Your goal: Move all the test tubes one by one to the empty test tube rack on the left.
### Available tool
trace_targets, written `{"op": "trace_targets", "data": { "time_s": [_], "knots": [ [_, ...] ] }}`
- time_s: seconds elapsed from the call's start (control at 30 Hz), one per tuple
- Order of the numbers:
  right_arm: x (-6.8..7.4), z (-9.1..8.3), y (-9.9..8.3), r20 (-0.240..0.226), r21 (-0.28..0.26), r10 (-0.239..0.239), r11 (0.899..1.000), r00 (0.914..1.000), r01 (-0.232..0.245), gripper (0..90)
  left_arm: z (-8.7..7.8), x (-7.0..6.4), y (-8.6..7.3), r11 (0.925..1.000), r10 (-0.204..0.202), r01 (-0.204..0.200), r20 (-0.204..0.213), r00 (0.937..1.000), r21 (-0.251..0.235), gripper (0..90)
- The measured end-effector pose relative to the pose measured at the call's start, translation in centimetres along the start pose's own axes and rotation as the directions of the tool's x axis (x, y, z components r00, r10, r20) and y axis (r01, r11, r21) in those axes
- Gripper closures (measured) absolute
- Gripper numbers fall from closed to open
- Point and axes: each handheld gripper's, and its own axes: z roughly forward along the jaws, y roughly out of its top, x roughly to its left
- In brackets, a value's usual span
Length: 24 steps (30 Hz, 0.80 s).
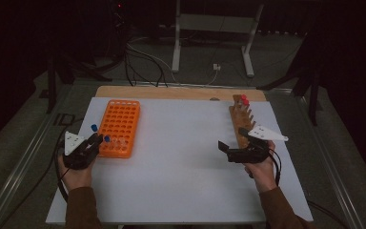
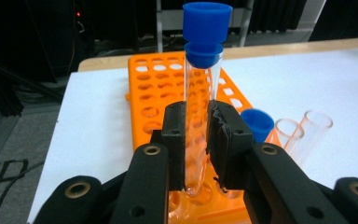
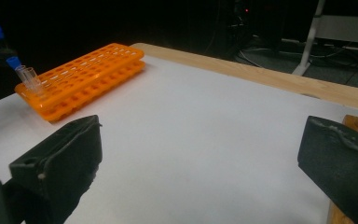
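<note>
- The room lay dim, its far side nearly black.
- A white sheet (image 1: pixel 181 157) covered the table, leaving a wooden edge (image 1: pixel 171 92) bare at the back.
- Grey floor (image 1: pixel 209 57) carried loose cables (image 1: pixel 145 59) and a white metal stand (image 1: pixel 214 28).

A tube rack (image 1: pixel 119 127) is sitting at the table's (image 1: pixel 181 167) left, a wooden rack (image 1: pixel 242 121) at its right, well apart; capped tubes (image 1: pixel 244 100) are standing in the wooden rack's far end.
</note>
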Motion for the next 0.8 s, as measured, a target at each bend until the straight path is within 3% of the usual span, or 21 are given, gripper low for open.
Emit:
{"op": "trace_targets", "data": {
  "time_s": [0.3, 0.57, 0.7, 0.8],
  "knots": [
    [0.0, 0.0, -0.1, -0.001, 0.004, -0.001, 1.0, 1.0, 0.001, 0.2, 0.9, 0.0, -1.0, 0.9952, 0.011, -0.012, 0.009, 0.9999, 0.097, 76.9],
    [0.0, 0.0, -0.1, -0.001, 0.004, 0.0, 1.0, 1.0, 0.0, 0.2, 1.0, -0.1, -1.2, 0.9905, 0.017, -0.018, 0.011, 0.9998, 0.137, 77.5],
    [0.0, 0.0, -0.1, -0.002, 0.004, -0.001, 1.0, 1.0, 0.001, 0.2, 1.4, -0.2, -1.4, 0.9834, 0.032, -0.032, 0.007, 0.9995, 0.178, 77.5],
    [0.0, 0.0, -0.1, -0.001, 0.004, 0.0, 1.0, 1.0, 0.0, 0.2, 1.4, -0.2, -1.4, 0.9834, 0.031, -0.032, 0.006, 0.9995, 0.179, 77.4]
  ]
}}
